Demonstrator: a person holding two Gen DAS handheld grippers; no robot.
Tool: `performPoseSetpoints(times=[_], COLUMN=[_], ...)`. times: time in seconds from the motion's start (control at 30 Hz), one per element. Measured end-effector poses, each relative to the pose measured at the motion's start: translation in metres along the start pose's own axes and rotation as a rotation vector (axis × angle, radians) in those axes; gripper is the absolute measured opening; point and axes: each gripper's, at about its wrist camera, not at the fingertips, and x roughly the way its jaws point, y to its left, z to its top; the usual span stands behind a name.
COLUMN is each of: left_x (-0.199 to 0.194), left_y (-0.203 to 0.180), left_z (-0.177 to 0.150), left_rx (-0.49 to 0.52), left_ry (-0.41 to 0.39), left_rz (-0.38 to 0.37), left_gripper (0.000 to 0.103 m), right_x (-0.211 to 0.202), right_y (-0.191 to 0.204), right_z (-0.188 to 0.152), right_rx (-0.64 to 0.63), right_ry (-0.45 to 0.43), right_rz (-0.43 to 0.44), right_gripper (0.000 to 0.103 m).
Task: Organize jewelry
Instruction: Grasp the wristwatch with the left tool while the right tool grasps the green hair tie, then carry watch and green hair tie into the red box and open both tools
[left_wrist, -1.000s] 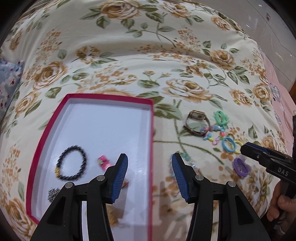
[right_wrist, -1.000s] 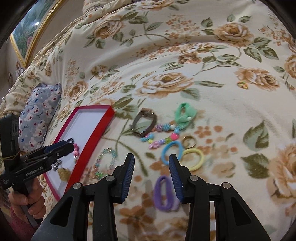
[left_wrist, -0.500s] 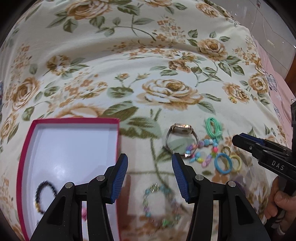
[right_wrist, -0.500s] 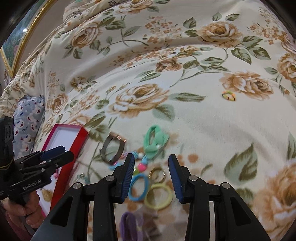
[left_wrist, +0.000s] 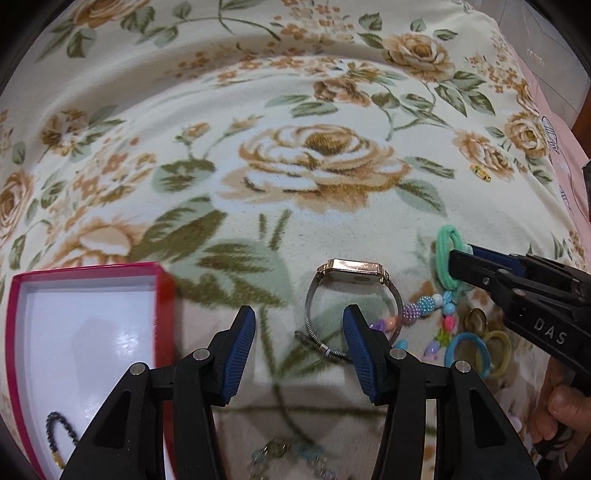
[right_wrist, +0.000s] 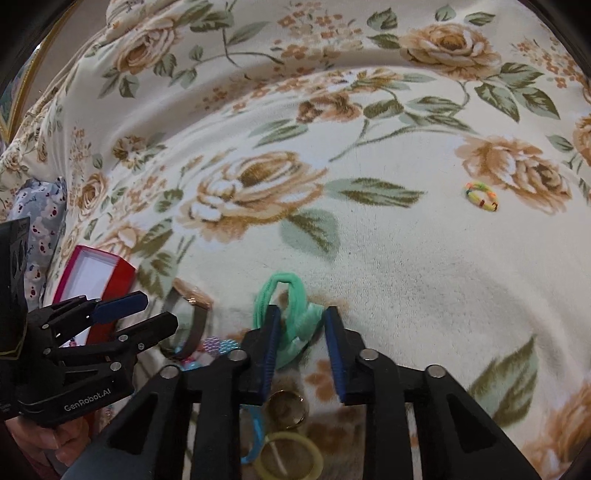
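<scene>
Right tool (right_wrist: 300, 328) closing around green scrunchie (right_wrist: 291, 310).

Each view is taken from a gripper, angled steeply down, close over the floral blanket (left_wrist: 317, 206). The watch (left_wrist: 352, 271) and green hair tie (right_wrist: 291, 314) are shared by both.

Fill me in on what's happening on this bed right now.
A person is sorting jewelry and hair ties on a floral blanket with a hand-held claw in each hand. The right claw is closing around the green hair tie, which sits between its fingers. The left claw hangs open just short of the rose-gold watch. A red tray on the left already holds a dark bead bracelet. Blue and yellow hair ties, a ring and a bead string remain on the blanket.
</scene>
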Motion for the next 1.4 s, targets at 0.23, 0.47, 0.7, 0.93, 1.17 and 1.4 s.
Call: performPoseSetpoints(times=[0.23, 0.47, 0.7, 0.93, 1.17, 1.4], left_x=[0.011, -0.010, -0.047, -0.083, -0.120, -0.139], left_y=[-0.006, 0.004, 0.018, 0.042, 0.070, 0.100], left_z=[0.003, -0.005, -0.024, -0.045, -0.066, -0.082], left_rx=[0.020, -0.022, -0.075, -0.132, -0.184, -0.236], left_ry=[-0.012, -0.053, -0.102, -0.142, -0.189, -0.206], left_rz=[-0.021, -0.061, -0.086, -0.096, -0.089, -0.069], left_gripper=[0.003, 0.002, 0.002, 0.002, 0.002, 0.002], right_x=[-0.006, -0.028, -0.042, -0.050, -0.050, -0.048], right_y=[-0.004, 0.004, 0.020, 0.044, 0.076, 0.107], right_z=[-0.001, -0.005, -0.014, -0.020, -0.025, -0.027], right_rx=[0.014, 0.010, -0.006, -0.041, -0.089, -0.136], right_ry=[-0.026, -0.057, -0.064, -0.062, -0.050, -0.042], right_rz=[0.021, 0.061, 0.088, 0.119, 0.155, 0.188], right_gripper=[0.014, 0.014, 0.014, 0.014, 0.014, 0.014])
